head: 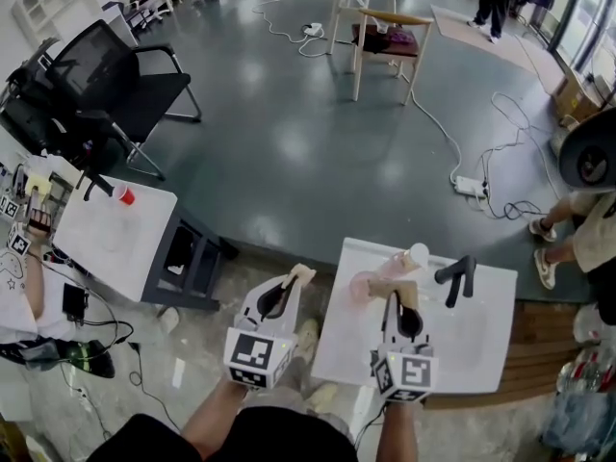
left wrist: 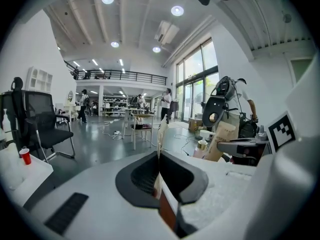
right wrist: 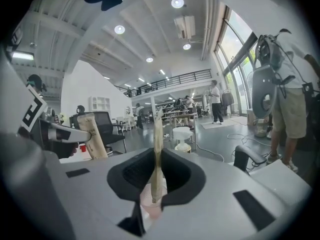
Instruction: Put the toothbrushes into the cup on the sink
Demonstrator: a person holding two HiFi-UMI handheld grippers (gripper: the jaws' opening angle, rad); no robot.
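- The left claw (head: pixel 290 287) is gripping the left toothbrush (left wrist: pixel 161 132) with its jaws fully together on the thin wrapped pack, seen edge-on.
- The right claw (head: pixel 404 305) is gripping the right toothbrush (right wrist: pixel 156 149) with its jaws only slightly apart. The brush is standing upright between them.
- The cup (head: pixel 360 285) is standing near the left edge of the sink (head: pixel 481 341). The right toothbrush is close beside it and not yet in it. The left toothbrush is hanging off the sink's left edge, above the floor.
- Risk: the cup is looking light, so a brush end catching its rim is likely to be tipping or pushing it towards the edge.
- Risk: the wrapped packs are looking smooth and are being held by one end. A knock is likely to be sliding one out, and the left one would be dropping to the floor.
- Risk: the claws are working close together, so both going for the cup at once is risking a bump.
- Risk: the bottle (head: pixel 417 254) and the tap (head: pixel 456 277) are crowding the far side of the cup, so an overshoot is risking the bottle.
- Count: two toothbrushes, one in each claw; one cup; one sink; one tap; one bottle; two claws.
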